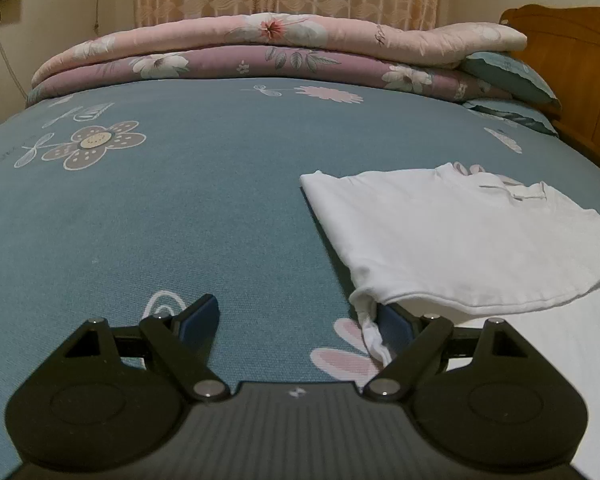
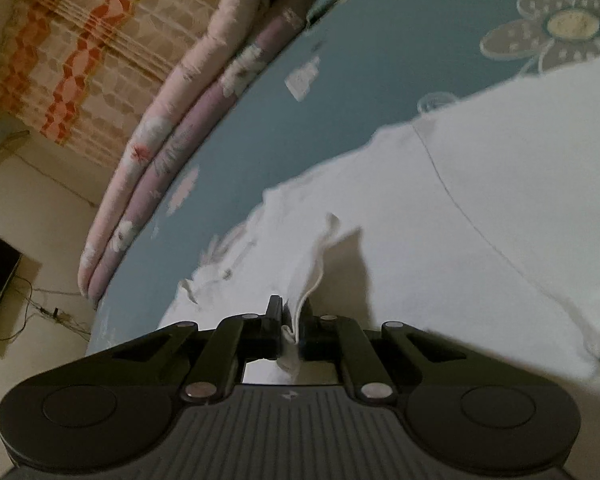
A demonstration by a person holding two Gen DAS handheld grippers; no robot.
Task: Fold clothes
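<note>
The white T-shirt (image 1: 452, 236) was judged to be partway through folding: in the left wrist view one side had already been turned over the body, leaving a straight folded edge along its left, while the hem and lower part remained loose toward the camera. Further folds and a final squaring appeared to be left.

The garment lay on the teal floral bedsheet (image 1: 160, 208), toward the right of the left wrist view, with its collar and neck label at the far end. It looked thin, soft and lightly creased, with a stitched hem curling at the near corner.

The left gripper (image 1: 300, 324) was seen with its jaws wide apart; the right-hand pad rested against the bunched hem corner, but nothing was clamped. The right gripper (image 2: 290, 320) was seen with its jaws drawn together on a raised ridge of T-shirt fabric (image 2: 320, 264), pinched up from the flat cloth. Folded floral quilts (image 1: 260, 56) lay well apart, at the far edge of the bed.
</note>
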